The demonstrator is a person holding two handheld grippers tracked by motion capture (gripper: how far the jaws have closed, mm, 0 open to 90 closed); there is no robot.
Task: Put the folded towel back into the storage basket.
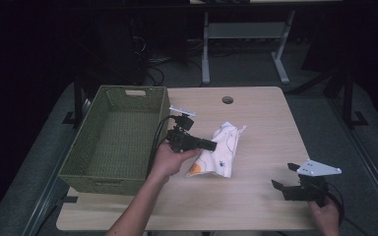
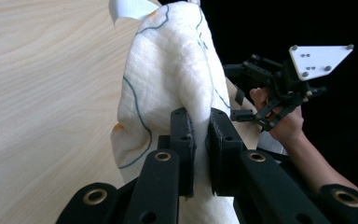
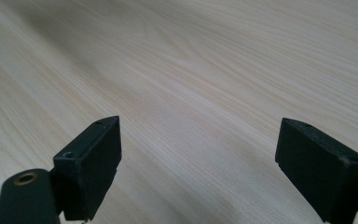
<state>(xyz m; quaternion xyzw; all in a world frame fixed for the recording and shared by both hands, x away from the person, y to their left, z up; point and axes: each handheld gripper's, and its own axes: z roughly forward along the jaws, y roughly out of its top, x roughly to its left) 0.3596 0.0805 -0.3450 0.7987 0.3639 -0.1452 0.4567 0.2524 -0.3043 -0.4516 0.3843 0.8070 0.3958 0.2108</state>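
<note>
A white cloth point(image 1: 221, 147) with thin dark lines and small orange patches lies bunched in the middle of the wooden table point(image 1: 261, 118). My left gripper point(image 1: 211, 145) is shut on a fold of it; in the left gripper view the cloth point(image 2: 168, 70) hangs pinched between the two black pads and lifts off the table. My right gripper point(image 1: 283, 178) rests low at the table's front right, held by a hand, its jaws wide apart. In the right gripper view my right gripper point(image 3: 198, 163) has only bare wood between its pads.
A green woven basket point(image 1: 78, 162) stands along the left side of the table, with nothing in it. A round cable hole point(image 1: 227, 100) sits near the far edge. Beyond the table are the legs of another desk point(image 1: 205, 54) and a dark floor.
</note>
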